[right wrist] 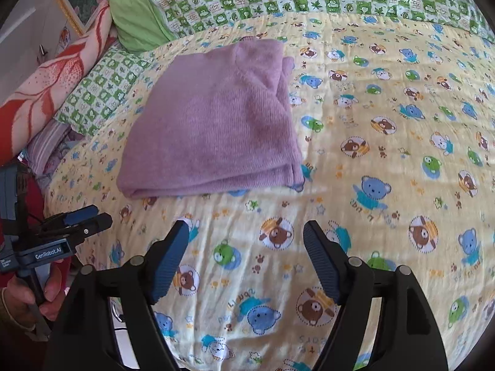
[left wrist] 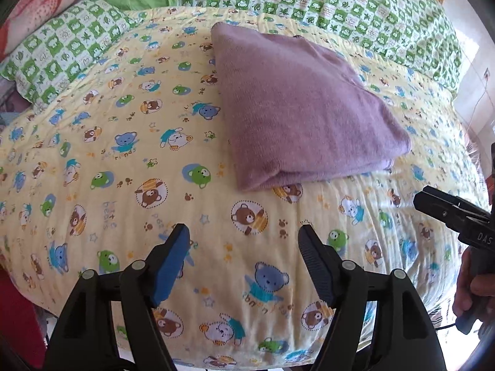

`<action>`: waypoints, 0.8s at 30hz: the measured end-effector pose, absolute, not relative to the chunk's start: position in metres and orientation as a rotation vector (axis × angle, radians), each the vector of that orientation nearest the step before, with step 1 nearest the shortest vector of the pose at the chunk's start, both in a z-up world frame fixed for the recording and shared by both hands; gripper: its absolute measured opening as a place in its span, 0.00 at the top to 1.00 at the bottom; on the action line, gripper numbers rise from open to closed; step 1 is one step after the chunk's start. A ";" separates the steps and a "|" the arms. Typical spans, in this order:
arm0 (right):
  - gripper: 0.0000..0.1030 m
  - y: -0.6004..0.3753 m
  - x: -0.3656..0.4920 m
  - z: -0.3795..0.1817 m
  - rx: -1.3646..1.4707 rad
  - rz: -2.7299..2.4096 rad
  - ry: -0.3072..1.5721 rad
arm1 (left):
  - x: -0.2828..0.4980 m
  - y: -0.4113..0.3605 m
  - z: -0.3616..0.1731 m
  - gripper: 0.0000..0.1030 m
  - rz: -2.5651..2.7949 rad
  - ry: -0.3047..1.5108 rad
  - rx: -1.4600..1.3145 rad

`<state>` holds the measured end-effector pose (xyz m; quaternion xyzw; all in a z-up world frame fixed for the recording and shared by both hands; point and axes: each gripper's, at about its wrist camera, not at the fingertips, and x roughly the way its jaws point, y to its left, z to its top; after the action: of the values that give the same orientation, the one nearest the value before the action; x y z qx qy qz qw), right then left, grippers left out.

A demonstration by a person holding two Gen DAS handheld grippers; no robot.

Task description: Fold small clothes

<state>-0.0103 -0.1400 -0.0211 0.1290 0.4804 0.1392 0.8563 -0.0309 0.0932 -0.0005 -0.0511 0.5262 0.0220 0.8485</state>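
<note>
Sweater (left wrist: 297, 108), purple and folded, lies on the quilt (left wrist: 123, 154) in the upper middle of both views, straight ahead of the 2 wide-open, empty grippers, left (left wrist: 244, 235) and right (right wrist: 246, 232), about equally near.

Purple garment (left wrist: 297, 108), bear-print yellow quilt (left wrist: 123, 160)

A yellow bear-print quilt (left wrist: 123, 154) covers the bed; green checked bedding (left wrist: 340, 3) lies along the top, red-patterned blanket (right wrist: 52, 83) upper left.
</note>
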 end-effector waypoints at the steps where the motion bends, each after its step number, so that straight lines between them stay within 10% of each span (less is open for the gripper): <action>1: 0.23 -0.138 -0.012 -0.021 0.260 0.295 1.005 | -0.033 0.091 0.000 0.27 0.049 1.105 -0.103; 24: 0.00 -0.116 -0.017 0.017 0.055 0.335 0.812 | -0.030 0.079 0.038 0.19 0.055 0.914 -0.053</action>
<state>-0.0169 -0.1155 0.0167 0.0264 0.3929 0.1622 0.9048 -0.0304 0.0788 0.0377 -0.0258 0.4410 0.0264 0.8968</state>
